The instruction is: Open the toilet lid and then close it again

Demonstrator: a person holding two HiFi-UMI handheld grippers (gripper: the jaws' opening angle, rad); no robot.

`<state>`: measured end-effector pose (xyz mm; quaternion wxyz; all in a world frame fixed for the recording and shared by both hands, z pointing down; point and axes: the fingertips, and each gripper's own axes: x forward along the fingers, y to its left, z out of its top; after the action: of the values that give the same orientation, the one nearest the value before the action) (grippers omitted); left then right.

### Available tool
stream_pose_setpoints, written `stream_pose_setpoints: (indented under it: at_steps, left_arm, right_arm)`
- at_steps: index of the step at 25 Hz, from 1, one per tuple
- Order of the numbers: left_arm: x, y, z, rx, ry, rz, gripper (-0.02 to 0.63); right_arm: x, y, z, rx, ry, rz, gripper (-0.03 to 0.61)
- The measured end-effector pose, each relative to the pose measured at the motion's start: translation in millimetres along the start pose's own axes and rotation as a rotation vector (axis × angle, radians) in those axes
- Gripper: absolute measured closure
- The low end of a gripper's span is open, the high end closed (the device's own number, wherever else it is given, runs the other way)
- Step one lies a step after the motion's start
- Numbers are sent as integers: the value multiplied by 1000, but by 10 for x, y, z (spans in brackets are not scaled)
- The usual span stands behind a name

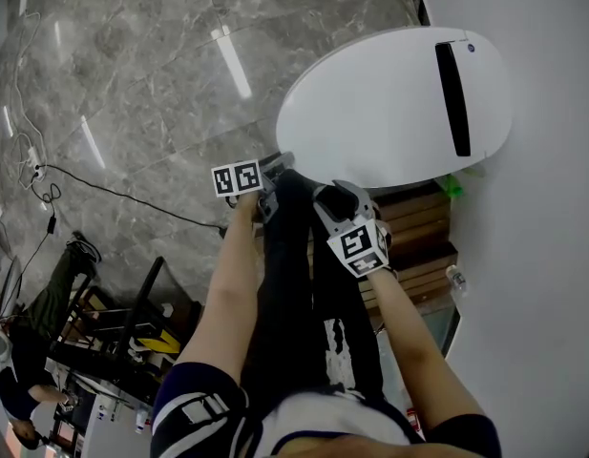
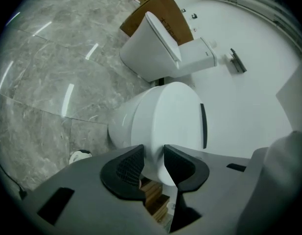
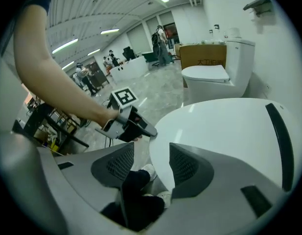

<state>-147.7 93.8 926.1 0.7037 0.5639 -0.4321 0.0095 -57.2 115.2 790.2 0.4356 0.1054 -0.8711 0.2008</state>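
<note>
The white toilet lid lies closed, with a black slot near its hinge end. My left gripper is at the lid's front rim. In the left gripper view the rim sits between the jaws, one pad under it and one on top, closed onto it. My right gripper hangs just beside it at the same front edge. Its jaws stand open, the right one over the lid and the left one over my shoes. The left gripper touches the rim there.
A white wall runs along the right. Wooden steps sit under the bowl. A second toilet stands further along the wall. A black cable crosses the grey marble floor, and dark stands are behind me.
</note>
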Motion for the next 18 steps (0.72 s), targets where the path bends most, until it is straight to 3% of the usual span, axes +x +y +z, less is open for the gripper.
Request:
stream_pose_setpoints:
  at_steps: [10, 13, 14, 15, 18]
  left_arm:
    - [-172, -113, -13, 26, -2, -66, 506]
    - [-195, -115, -12, 35, 4, -69, 509]
    - [-187, -120, -15, 37, 8, -72, 509]
    - [-181, -124, -15, 40, 11, -74, 509]
    - [-199, -132, -8, 59, 20, -79, 512]
  right_arm:
    - [483, 153, -389, -313, 240, -135, 327]
    - [616, 98, -517, -325, 318, -213, 310]
    - [623, 57, -563, -247, 327, -233, 308]
    - [612, 23, -597, -107, 314, -239, 308]
    - [579, 70, -606, 529, 140, -107, 308]
